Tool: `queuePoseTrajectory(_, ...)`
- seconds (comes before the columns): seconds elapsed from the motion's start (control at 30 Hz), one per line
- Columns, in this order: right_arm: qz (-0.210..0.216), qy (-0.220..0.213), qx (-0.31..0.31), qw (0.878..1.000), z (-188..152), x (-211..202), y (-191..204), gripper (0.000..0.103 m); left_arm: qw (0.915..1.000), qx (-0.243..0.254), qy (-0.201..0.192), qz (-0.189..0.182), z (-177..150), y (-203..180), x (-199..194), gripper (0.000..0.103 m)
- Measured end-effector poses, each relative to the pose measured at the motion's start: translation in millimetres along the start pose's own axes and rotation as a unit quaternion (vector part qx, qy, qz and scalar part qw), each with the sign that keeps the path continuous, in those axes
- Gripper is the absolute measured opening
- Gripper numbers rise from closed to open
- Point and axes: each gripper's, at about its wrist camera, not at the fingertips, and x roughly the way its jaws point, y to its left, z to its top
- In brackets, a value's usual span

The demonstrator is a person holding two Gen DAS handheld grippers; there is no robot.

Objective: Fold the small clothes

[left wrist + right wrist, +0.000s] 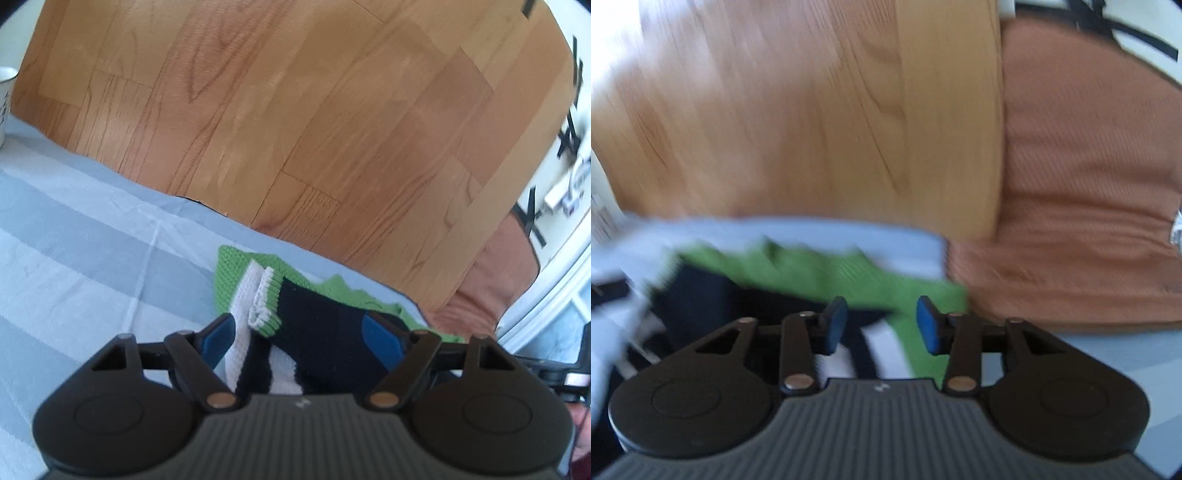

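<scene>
A: Left gripper (303, 341), fingers (382, 339) spread wide either side of the dark sock (325, 325), pads apparently clear of the knit, though hard to be sure. White-and-green cuff (264, 295) lying just ahead, on the green cloth (232, 269).

B: Right gripper (881, 321)?

A: Fingers (929, 325) parted too, nothing pinched; blurred, over the green cloth and striped fabric (882, 354).

B: Whereabouts?

A: All near the edge of the blue-and-white striped cover (92, 240), wooden floor (295, 110) beyond.

B: Step in hand?

A: Probably between grasps, one fold released. Next: gripping an edge again, smoothing the sock flat.
</scene>
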Motion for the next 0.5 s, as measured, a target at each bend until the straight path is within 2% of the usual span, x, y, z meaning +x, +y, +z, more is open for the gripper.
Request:
queuePoseTrajectory(0.03, -0.007, 0.006, -0.004, 1.000, -5.8, 9.4, -3.4, 0.049, 1.0000, 0.005, 0.002, 0.004, -1.1, -0.8, 1.5, 0.078)
queuePoseTrajectory(0.07, -0.012, 0.009, -0.004, 1.000, -10.9, 16.8, -6.4, 0.037, 0.9999, 0.008, 0.003, 0.008, -2.2, -1.5, 3.2, 0.078)
queuePoseTrajectory(0.1, -0.013, -0.012, -0.003, 1.000, -14.2, 13.9, -10.6, 0.018, 0.9999, 0.010, 0.004, 0.012, -3.0, -1.4, 4.1, 0.078)
queuePoseTrajectory(0.13, -0.013, -0.027, 0.004, 1.000, -12.4, 7.5, -16.6, 0.007, 0.9998, 0.012, 0.005, 0.015, -3.6, -1.1, 5.2, 0.078)
queuePoseTrajectory(0.2, -0.047, -0.083, 0.041, 0.995, -8.9, -5.3, -33.2, 0.007, 0.9996, 0.013, 0.006, 0.023, -3.9, 0.2, 9.3, 0.078)
queuePoseTrajectory(0.23, -0.072, -0.097, 0.066, 0.991, -7.6, -7.5, -45.9, 0.007, 0.9995, 0.013, 0.009, 0.027, -4.5, 1.0, 11.4, 0.078)
queuePoseTrajectory(0.27, -0.095, -0.098, 0.091, 0.986, -8.4, -6.8, -59.3, 0.004, 0.9994, 0.012, 0.012, 0.030, -5.0, 1.4, 13.3, 0.078)
queuePoseTrajectory(0.33, -0.128, -0.075, 0.093, 0.984, -11.8, -1.0, -69.0, 0.003, 0.9992, 0.008, 0.015, 0.035, -4.6, 3.8, 15.2, 0.078)
queuePoseTrajectory(0.37, -0.128, -0.064, 0.085, 0.986, -13.5, -0.3, -68.1, 0.007, 0.9992, 0.005, 0.013, 0.036, -3.6, 5.1, 14.8, 0.078)
queuePoseTrajectory(0.43, -0.116, -0.082, 0.089, 0.986, -16.9, -9.9, -61.0, 0.012, 0.9993, -0.002, 0.005, 0.037, -2.0, 7.3, 11.2, 0.078)
queuePoseTrajectory(0.5, -0.055, -0.102, 0.102, 0.988, -15.7, -16.9, -43.5, 0.018, 0.9990, -0.012, -0.003, 0.043, -0.8, 10.5, 8.2, 0.078)
